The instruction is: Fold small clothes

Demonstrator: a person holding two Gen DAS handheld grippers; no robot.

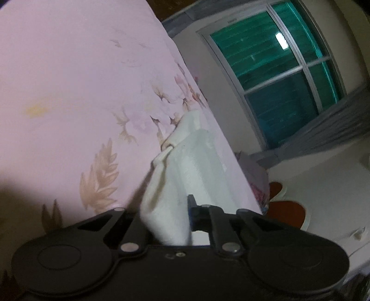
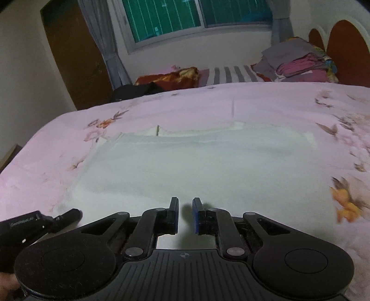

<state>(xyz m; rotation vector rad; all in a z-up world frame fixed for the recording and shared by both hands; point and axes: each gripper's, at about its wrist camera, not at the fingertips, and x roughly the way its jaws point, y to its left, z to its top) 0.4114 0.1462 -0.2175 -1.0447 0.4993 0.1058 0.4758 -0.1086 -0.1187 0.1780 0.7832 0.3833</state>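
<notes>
Lying spread on the sheet (image 2: 254, 104) of a bed, the cloth (image 2: 196, 166) is a white garment, flat over most of its width in the right wrist view, with its far edge folded into a narrow band and the pink floral sheet showing all round it. The right gripper (image 2: 185, 214) is low over the cloth's near edge, its jaws drawn almost together with only a thin gap between the blue pads; whether a fold is pinched there I cannot tell, since the cloth looks flat beneath them. At the lower left of that view part of the left gripper reaches the cloth's near left corner. In the left wrist view, strongly tilted, the left gripper (image 1: 171, 208) is clamped on that corner: white cloth bunches up out of the jaws, hides one finger and runs away across the sheet in soft folds. Beyond the bed stand a window (image 2: 196, 14) with grey curtains (image 2: 111, 51), a brown wardrobe (image 2: 69, 51), and a pile (image 2: 298, 60) of folded clothes by the red headboard (image 2: 346, 46)
</notes>
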